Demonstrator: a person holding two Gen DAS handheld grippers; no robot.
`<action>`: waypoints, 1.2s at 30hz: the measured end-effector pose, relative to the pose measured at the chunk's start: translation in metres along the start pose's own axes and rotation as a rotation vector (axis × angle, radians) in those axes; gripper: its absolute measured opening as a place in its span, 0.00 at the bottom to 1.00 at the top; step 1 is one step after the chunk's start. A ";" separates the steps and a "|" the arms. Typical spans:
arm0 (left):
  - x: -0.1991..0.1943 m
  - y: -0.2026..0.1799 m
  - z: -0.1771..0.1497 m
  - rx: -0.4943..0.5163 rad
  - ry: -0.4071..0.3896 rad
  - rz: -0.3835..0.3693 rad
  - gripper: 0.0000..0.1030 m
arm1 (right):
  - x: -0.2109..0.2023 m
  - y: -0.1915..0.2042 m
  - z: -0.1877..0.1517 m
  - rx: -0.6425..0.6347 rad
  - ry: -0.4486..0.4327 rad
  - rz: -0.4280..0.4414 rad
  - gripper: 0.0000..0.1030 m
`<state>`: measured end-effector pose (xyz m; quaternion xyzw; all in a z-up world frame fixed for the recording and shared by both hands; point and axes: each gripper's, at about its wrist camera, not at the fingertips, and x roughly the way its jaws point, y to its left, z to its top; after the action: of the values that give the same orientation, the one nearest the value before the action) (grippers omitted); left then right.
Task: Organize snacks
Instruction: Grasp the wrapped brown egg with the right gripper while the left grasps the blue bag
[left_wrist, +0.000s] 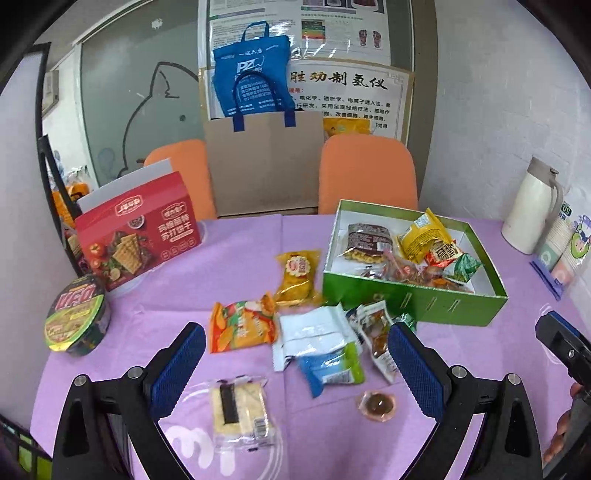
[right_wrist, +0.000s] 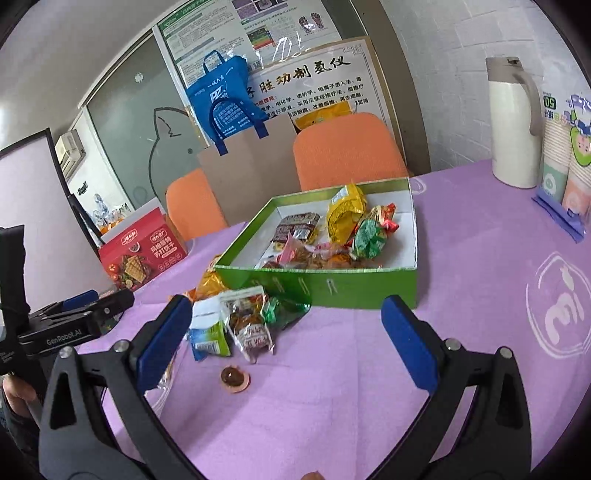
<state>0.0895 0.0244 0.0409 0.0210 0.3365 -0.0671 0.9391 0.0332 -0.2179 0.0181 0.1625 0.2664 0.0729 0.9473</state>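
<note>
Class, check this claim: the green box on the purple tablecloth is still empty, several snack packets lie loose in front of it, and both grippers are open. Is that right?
Not quite. The green box is not empty: it already holds several snacks, including a yellow packet, as the right wrist view shows. The rest stands: loose packets lie in front of it, and the left gripper and right gripper are both open.

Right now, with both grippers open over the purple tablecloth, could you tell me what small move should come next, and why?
Probably lower the open right gripper onto the small round clear-wrapped brown jelly cup. It lies alone on the cloth, nearest that gripper, apart from the heap of packets, while the green cardboard box behind it already holds several snacks. The left gripper is open too, holding nothing.
</note>
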 end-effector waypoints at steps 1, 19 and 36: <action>-0.001 0.005 -0.008 -0.007 0.005 0.009 0.98 | 0.006 0.002 -0.009 -0.009 0.019 -0.002 0.99; 0.024 0.061 -0.077 -0.094 0.125 -0.006 0.98 | 0.110 0.068 -0.080 -0.273 0.349 -0.003 0.66; 0.102 -0.012 -0.044 -0.023 0.196 -0.165 0.89 | 0.079 0.017 -0.077 -0.182 0.341 -0.071 0.34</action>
<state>0.1382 0.0051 -0.0575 -0.0109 0.4277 -0.1380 0.8932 0.0586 -0.1631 -0.0760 0.0517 0.4209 0.0896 0.9012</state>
